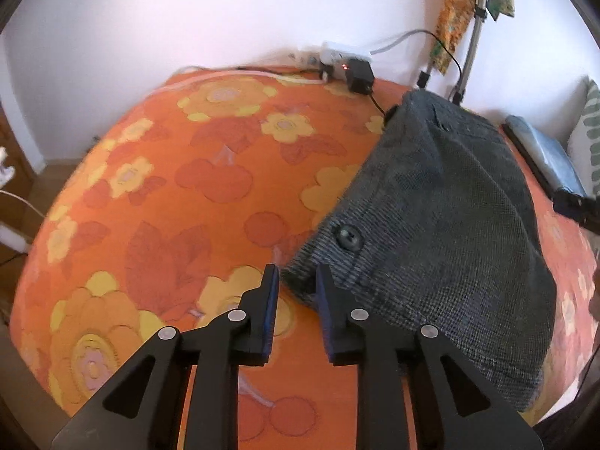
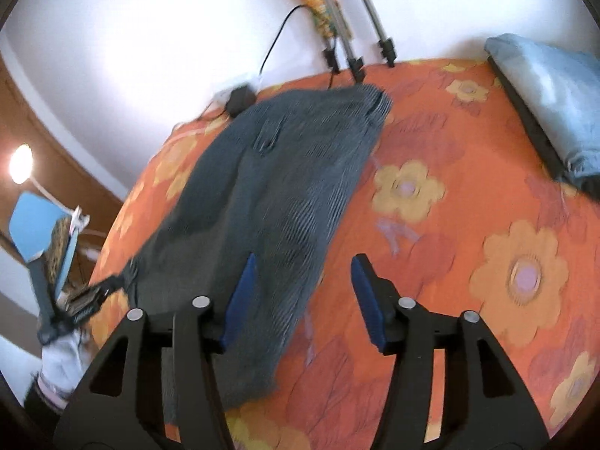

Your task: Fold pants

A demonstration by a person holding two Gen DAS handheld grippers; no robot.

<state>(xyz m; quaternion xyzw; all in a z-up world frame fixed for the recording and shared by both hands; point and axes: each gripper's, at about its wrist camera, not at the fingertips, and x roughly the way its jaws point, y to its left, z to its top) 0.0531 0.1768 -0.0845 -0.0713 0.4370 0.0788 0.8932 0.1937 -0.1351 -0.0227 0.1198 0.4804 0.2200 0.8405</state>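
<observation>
Pants (image 2: 262, 195) motion-blurred — near end cut off behind tongs (image 2: 303, 273).

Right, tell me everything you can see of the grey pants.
The grey pants are dark, coarse-woven fabric with a fine check, lying fairly flat as a long folded slab on the orange flowered bedspread. A dark button sits near the corner by the left tool, whose open fingers straddle that corner. A small slit like a pocket opening shows farther up. The far end reaches a black adapter. The right tool is open over the near edge.
</observation>
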